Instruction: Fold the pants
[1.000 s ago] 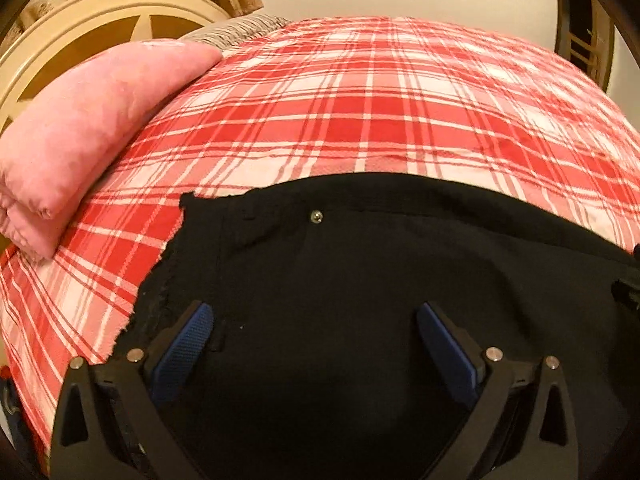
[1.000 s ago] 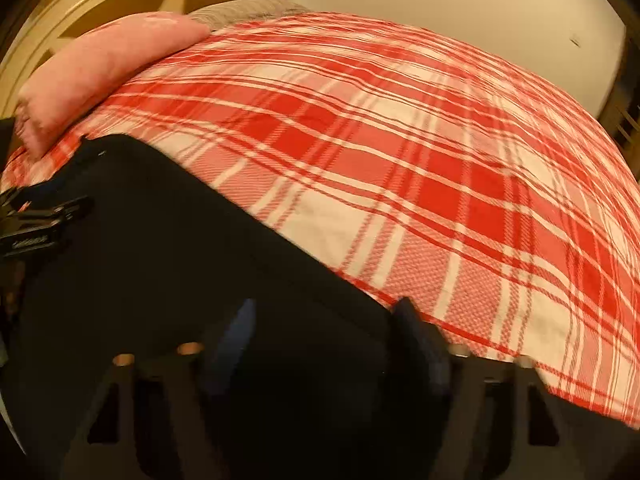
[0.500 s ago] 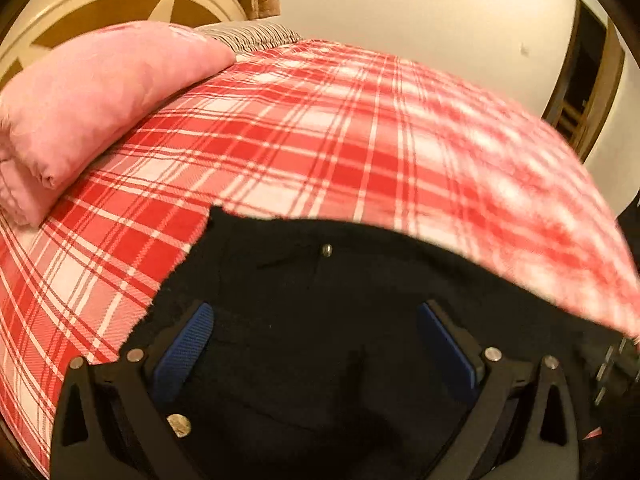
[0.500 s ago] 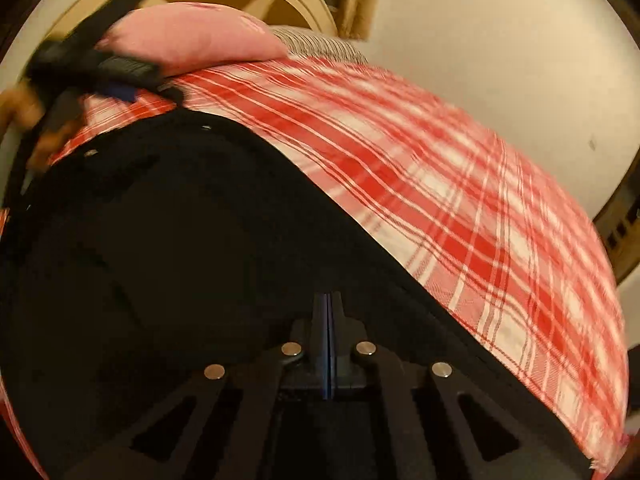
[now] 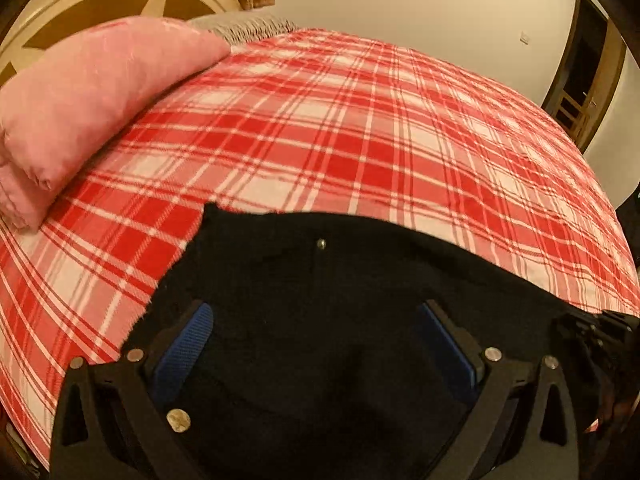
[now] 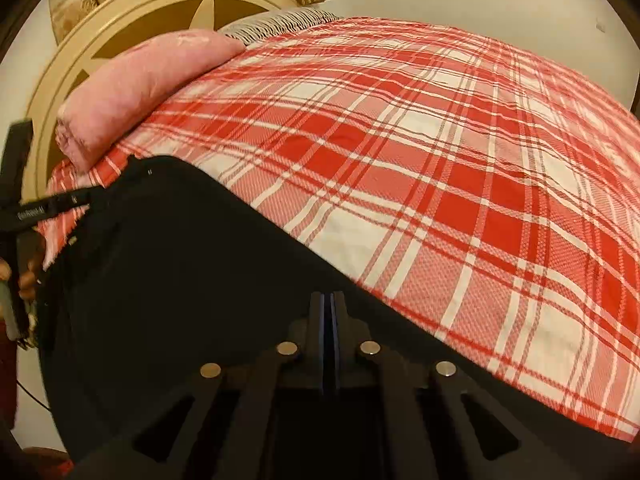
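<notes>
My left claw [image 5: 316,332] gapes over pants [image 5: 320,300]; right claw [image 6: 329,320] pinches pants edge; pillow [image 5: 92,96] at 10 o'clock.

text: none legible | left gripper [image 6: 60,206]: small white print, unreadable

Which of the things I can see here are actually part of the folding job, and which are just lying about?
Part of the job:
- black fabric pants
- left hand-held gripper, open over them
- right hand-held gripper, shut

Just lying about:
- pink soft pillow
- red-and-white plaid bedcover
- cream round-arched headboard
</notes>
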Demonstrator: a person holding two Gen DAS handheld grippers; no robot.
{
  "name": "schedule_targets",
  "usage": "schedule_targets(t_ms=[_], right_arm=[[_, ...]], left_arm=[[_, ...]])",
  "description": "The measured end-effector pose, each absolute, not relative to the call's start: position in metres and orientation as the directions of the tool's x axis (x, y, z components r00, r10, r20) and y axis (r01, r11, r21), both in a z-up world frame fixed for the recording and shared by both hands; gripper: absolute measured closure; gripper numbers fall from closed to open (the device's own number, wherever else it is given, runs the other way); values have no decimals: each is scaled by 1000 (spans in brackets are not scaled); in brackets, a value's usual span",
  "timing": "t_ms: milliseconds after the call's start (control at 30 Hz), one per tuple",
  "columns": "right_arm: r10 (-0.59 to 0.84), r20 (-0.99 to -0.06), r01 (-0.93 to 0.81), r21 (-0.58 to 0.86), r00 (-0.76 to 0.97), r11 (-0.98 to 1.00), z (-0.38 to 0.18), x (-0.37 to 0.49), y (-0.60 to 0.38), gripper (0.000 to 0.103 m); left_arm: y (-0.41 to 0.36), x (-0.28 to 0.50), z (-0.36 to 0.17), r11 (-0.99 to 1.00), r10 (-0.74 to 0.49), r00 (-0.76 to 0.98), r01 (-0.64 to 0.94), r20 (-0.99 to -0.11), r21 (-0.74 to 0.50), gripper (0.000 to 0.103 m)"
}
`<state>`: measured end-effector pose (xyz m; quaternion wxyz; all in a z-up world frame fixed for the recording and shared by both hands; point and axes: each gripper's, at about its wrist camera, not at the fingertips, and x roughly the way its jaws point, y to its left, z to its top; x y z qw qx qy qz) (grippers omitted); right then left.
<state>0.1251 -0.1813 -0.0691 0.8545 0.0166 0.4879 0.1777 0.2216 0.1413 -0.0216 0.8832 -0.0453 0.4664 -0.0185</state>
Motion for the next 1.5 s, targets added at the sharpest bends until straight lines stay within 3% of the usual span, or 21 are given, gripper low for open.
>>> schedule_targets(t_ms=[33, 67, 100, 367, 433, 500, 567, 867, 1100, 1367, 1400, 1467, 1500], right_arm=[[334, -824, -287, 218, 459, 933, -68, 125, -182, 68], [341, -818, -284, 227, 464, 931, -68, 125, -183, 44], [346, -808, -285, 230, 477, 930, -66, 125, -184, 35], [233, -872, -350, 76, 430, 933, -91, 133, -173, 35], [214, -878, -383, 38, 428, 923, -90, 131, -169, 42], [211, -882, -400, 29, 421, 916, -86, 128, -166, 84], [165, -888, -411, -29, 428, 911, -82, 123, -164, 98], [140, -777, -458, -205, 614, 865, -44, 40, -124, 99], [115, -732, -493, -325, 672, 807, -58, -9, -87, 99], [114, -707, -466, -327, 698, 822, -61, -12, -92, 99], [114, -703, -454, -318, 702, 832, -58, -11, -95, 99], [120, -697, -443, -304, 707, 843, -53, -12, -96, 99], [124, -690, -436, -298, 713, 850, -47, -12, -97, 99]], left_arm=[[143, 222, -23, 994, -80, 562, -12, -823, -106, 0], [144, 223, -24, 994, -82, 561, -15, -823, -109, 0], [143, 223, -25, 994, -83, 561, -16, -823, -111, 0], [136, 229, -33, 995, -80, 558, -10, -826, -104, 0], [136, 229, -33, 995, -79, 558, -10, -826, -102, 0], [137, 229, -33, 995, -79, 559, -12, -826, -103, 0], [141, 228, -31, 994, -78, 561, -18, -824, -106, 0], [148, 221, -9, 988, -113, 595, -15, -796, -151, 0], [142, 231, 2, 975, -170, 583, -17, -795, -221, 0], [124, 263, -24, 964, -192, 442, -82, -876, -253, 1], [124, 265, -28, 962, -196, 431, -91, -881, -258, 3], [125, 265, -36, 955, -212, 408, -107, -888, -277, 33], [128, 263, -39, 948, -227, 398, -117, -889, -295, 39]])
